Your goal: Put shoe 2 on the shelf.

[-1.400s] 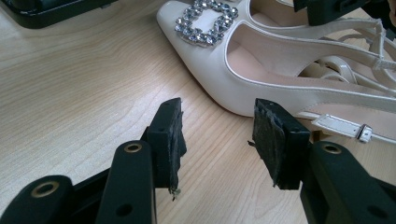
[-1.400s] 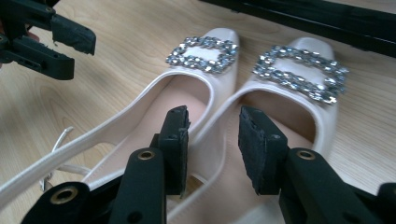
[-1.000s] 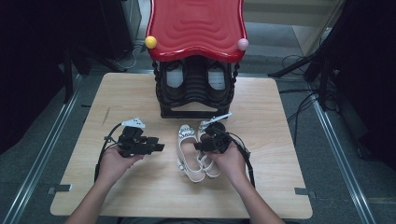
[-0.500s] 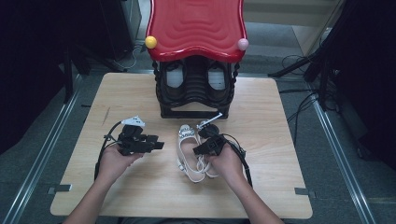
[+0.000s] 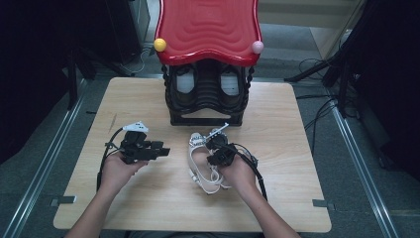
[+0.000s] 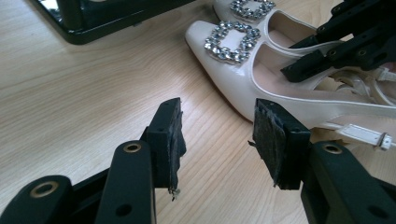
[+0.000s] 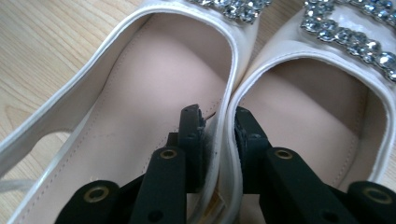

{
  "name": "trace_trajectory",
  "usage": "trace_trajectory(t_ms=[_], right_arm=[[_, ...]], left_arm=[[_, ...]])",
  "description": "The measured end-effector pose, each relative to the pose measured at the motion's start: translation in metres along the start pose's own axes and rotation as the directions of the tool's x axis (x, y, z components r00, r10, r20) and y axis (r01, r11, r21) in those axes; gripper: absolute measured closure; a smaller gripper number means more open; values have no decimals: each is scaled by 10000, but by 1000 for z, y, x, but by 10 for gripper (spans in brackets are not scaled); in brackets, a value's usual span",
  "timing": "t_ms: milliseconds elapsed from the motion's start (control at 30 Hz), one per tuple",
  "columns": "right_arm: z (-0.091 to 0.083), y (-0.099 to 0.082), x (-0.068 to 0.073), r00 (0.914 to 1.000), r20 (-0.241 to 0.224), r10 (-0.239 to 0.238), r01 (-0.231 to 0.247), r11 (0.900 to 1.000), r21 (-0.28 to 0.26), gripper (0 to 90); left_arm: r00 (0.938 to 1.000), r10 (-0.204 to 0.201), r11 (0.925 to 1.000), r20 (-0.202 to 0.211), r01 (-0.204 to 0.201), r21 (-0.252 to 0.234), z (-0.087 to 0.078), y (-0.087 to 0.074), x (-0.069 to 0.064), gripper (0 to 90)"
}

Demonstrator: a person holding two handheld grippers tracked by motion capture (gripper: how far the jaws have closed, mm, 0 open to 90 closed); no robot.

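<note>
since the two white shoes (image 5: 204, 163) lie side by side on the table (image 5: 297, 148) before the rack (image 5: 207, 94), i've just been closing my right gripper (image 7: 215, 122) on both inner walls to lift the pair together, while my left gripper (image 6: 215, 135) waits apart.

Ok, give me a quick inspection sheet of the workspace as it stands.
Surface: wooden table, bare wood around the work.
Job's things: pair of white sandals with jewelled buckles, side by side; black shoe rack under a red top.
Clutter: nothing seen.
Grippers: right gripper, jaws just closing, pinch the sandals' two touching inner walls; left gripper open, hanging beside them.
Cables: one trails from each gripper.
Surroundings: dark floor, metal rails, loose cables.
</note>
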State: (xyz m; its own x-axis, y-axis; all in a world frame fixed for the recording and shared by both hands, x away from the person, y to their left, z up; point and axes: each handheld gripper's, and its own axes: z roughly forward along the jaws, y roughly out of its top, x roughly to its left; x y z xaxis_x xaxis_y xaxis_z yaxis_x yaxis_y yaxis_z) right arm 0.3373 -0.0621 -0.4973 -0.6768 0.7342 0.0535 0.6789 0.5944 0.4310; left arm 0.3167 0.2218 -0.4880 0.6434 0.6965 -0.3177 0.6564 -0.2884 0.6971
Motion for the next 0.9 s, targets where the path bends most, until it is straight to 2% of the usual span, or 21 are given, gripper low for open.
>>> trace_trajectory(t_ms=[133,300,433,533,600,633,667,767,833,900], right_arm=[[-2,1,-6,9995,-256,206,-203,9997,144,831],[-6,2,-14,9974,-678,232,-209,9992,348,848],[-14,5,-20,9956,-936,-46,74,9995,298,855],[-19,8,-26,9875,-1542,-325,381,9987,335,857],[-22,11,-26,9835,-1685,-662,723,9969,303,857],[-24,12,-25,9775,-1789,-1119,1185,9926,268,857],[-26,14,-24,9757,-1848,-1179,1242,9920,230,857],[-34,20,-20,9553,-2156,-2025,2082,9781,36,856],[-40,24,-20,9288,-2475,-2759,2825,9592,-91,856],[-45,29,-20,9058,-2717,-3251,3312,9433,-244,855]], left_arm=[[9999,-100,9999,-36,100,-17,-1,-1,3,526],[9999,-100,9999,-86,100,-66,-2,-1,5,526],[9998,-147,9998,-140,146,-122,-4,-1,6,527],[9997,-192,9997,-161,189,-175,-6,-2,8,527],[9995,-256,9993,-184,250,-291,-8,-2,11,527],[9994,-259,9992,-214,252,-310,-9,-2,12,527],[9993,-268,9990,-262,259,-357,-10,-2,13,527],[9987,-388,9983,-339,373,-447,-15,-4,17,527],[9981,-416,9980,-448,394,-500,-18,-5,21,528],[9971,-567,9969,-516,537,-580,-19,-6,23,528]])
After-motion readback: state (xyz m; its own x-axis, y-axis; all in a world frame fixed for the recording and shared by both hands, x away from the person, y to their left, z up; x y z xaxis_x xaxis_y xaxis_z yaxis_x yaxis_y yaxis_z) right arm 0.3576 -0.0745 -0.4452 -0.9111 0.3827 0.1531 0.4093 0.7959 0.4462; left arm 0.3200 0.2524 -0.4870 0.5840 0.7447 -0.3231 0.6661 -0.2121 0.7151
